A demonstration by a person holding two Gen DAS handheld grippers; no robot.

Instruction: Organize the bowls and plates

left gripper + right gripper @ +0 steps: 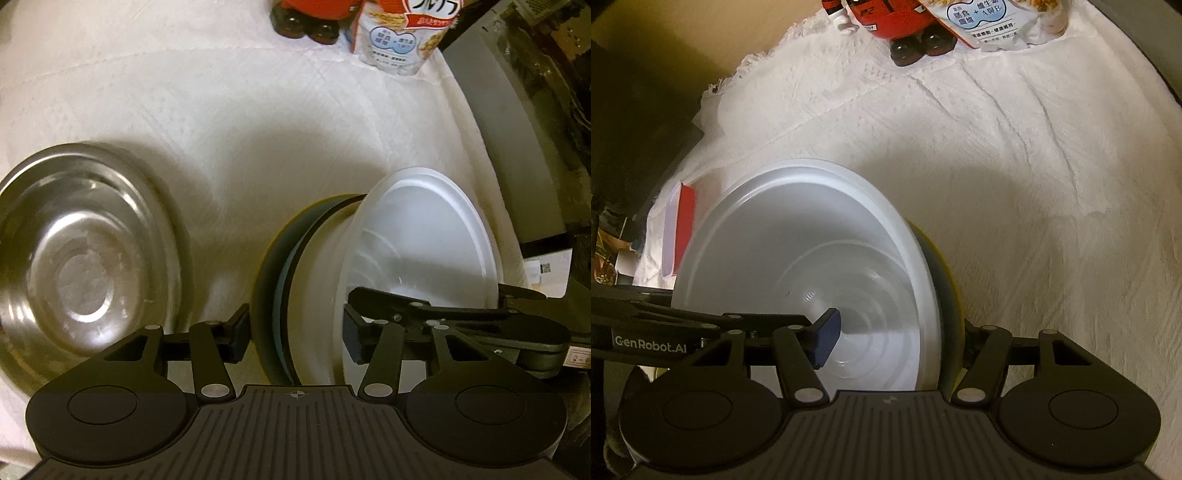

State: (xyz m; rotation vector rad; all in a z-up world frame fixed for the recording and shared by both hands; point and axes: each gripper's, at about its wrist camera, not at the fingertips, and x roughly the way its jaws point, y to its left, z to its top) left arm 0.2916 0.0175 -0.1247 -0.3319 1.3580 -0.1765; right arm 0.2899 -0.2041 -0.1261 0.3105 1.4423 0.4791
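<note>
Bowls sit nested on the white cloth (221,129): a white plastic bowl (424,236) tilted inside a dark bowl with a yellowish rim (273,273). Left gripper (295,338) straddles the stack's near edge, one pad outside the dark bowl, the other against the white bowl's wall, seemingly clamped on both. Right gripper (897,339) has one blue pad inside the white bowl and the other outside the dark one; whether it presses is unclear. Well apart rests a steel bowl (85,266)

We see a cereal bag (399,40) and dark bottles (306,26) standing on a white cloth (240,129); a red box (681,229) lies at its edge.
</note>
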